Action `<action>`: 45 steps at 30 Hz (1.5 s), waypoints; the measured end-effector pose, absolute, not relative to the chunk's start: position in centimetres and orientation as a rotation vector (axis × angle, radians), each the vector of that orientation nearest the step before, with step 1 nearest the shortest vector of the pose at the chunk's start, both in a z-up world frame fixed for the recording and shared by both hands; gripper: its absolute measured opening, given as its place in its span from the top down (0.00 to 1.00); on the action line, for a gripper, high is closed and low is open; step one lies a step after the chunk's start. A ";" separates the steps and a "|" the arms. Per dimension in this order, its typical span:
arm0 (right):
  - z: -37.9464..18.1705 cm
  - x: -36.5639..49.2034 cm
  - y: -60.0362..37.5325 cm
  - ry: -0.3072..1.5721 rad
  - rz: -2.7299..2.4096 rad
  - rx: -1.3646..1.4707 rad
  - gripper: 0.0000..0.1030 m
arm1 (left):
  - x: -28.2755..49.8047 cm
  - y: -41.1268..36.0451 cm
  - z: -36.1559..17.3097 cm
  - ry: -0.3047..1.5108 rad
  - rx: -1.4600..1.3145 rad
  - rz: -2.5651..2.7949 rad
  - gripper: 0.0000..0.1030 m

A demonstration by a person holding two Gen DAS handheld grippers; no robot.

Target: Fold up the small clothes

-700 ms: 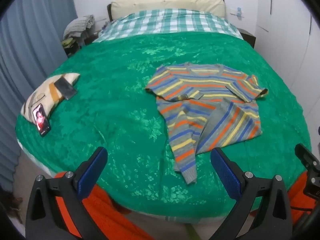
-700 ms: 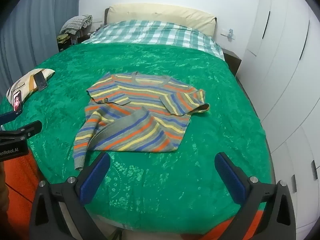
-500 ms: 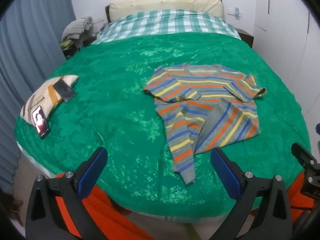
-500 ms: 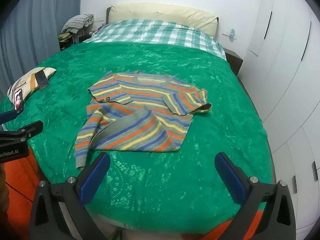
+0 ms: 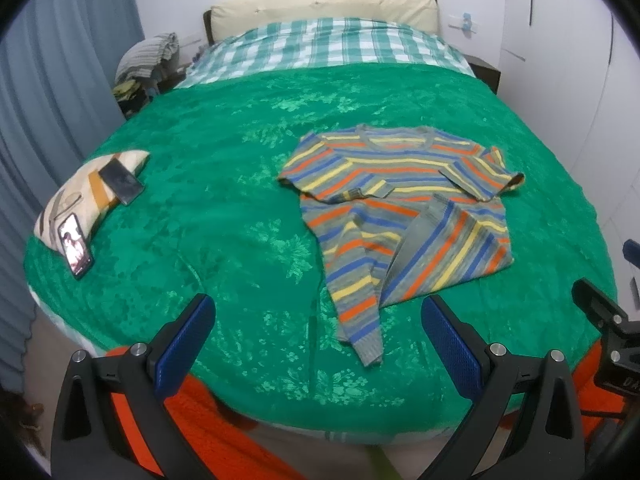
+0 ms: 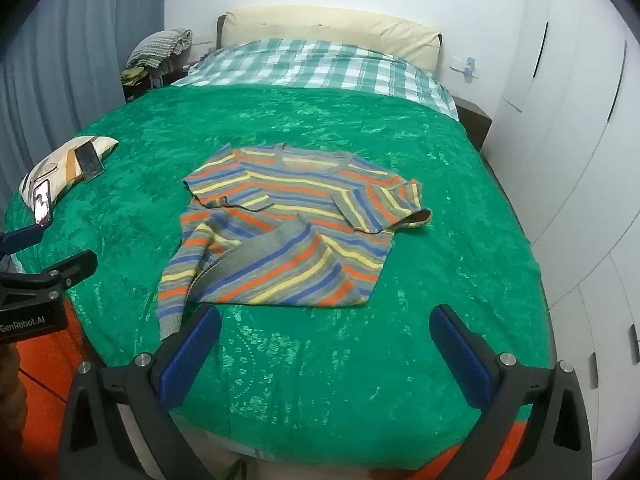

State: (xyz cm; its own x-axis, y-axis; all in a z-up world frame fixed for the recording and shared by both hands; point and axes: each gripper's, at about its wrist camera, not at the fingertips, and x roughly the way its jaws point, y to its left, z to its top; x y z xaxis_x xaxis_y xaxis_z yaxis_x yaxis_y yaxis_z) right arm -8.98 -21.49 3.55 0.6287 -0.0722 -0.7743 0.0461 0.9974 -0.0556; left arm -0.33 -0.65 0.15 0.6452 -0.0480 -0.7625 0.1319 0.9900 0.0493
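A small striped sweater [image 5: 404, 208] in grey, orange, yellow and blue lies on the green bedspread [image 5: 224, 184], partly folded: its hem is turned up diagonally and one long sleeve trails toward the near edge. It also shows in the right wrist view [image 6: 288, 232]. My left gripper [image 5: 316, 320] is open and empty, above the bed's near edge, just short of the sleeve cuff. My right gripper [image 6: 326, 328] is open and empty, near the sweater's lower hem. The left gripper's body shows at the left edge of the right wrist view [image 6: 44, 280].
A patterned pillow [image 5: 88, 196] with two phones on it lies at the bed's left edge. A checked sheet [image 5: 328, 48] and cream headboard are at the far end. White wardrobe doors [image 6: 580, 140] stand to the right. Orange cloth [image 5: 208, 432] lies below the near edge.
Both grippers have drifted slightly closer to the bed; the sweater sits a little nearer in each view. The sweater itself has not moved.
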 end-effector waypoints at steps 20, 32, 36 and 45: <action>2.4 -9.3 -21.4 0.914 -0.060 -0.018 0.00 | -0.3 -0.5 -1.5 0.951 0.184 -0.071 0.00; 2.1 -9.4 -21.3 0.922 -0.055 -0.018 0.00 | -0.3 -0.2 -2.3 0.954 0.172 -0.072 0.00; 1.9 -9.4 -21.4 0.927 -0.058 -0.012 0.00 | -0.3 -0.2 -2.2 0.949 0.176 -0.071 0.00; 1.8 -9.4 -21.6 0.926 -0.057 -0.010 0.00 | -0.2 0.1 -2.9 0.955 0.205 -0.078 0.00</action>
State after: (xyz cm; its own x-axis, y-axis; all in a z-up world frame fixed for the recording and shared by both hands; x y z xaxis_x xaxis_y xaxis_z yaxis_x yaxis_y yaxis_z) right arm -9.40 -21.65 1.77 0.5999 -0.0534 -0.7983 0.0447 0.9985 -0.0332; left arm -0.17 0.08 -2.95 0.5764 0.0243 -0.8168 0.1560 0.9779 0.1392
